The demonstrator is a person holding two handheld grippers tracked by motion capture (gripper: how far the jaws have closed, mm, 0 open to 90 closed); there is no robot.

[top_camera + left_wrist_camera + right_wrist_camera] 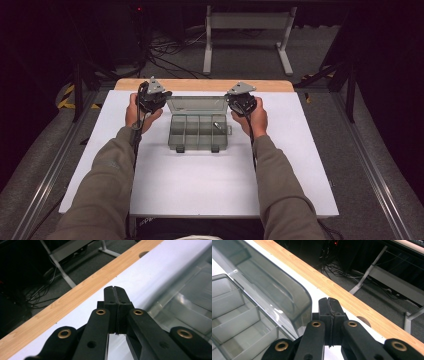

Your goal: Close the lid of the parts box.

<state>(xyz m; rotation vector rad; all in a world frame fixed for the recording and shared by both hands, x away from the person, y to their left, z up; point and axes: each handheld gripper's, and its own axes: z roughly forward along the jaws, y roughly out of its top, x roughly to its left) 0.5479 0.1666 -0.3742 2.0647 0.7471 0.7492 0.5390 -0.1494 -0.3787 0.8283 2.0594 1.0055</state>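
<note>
the clear organiser box [199, 131] sits in the middle of the white table top [200, 185], with its lid [196, 104] standing open at the far side, at 12 o'clock from the tray. the long axis of the box runs from 9 to 3 o'clock, and the dividers cut it into compartments side by side. a small dark piece [218, 125] lies in the compartment at the 3 o'clock end; what it is i cannot tell.

the left gripper [153, 97] hangs just beside the lid's 9 o'clock corner and the right gripper [242, 100] just beside its 3 o'clock corner — so the box lies between the two tools, and both hands are about equally near to the lid. the small piece is nearer to the right gripper.

both tools are closed on nothing: in the left gripper view [115, 297] the jaws are pressed together over bare table, and the same in the right gripper view [330, 307].

the high view gives the whole layout and the dark piece. the right gripper view gives instead the rounded lid corner [305, 296] at 10 o'clock from the jaw tips, apart from them — the left gripper view has the lid as a blurred clear surface [185, 287] at 3 o'clock.
</note>
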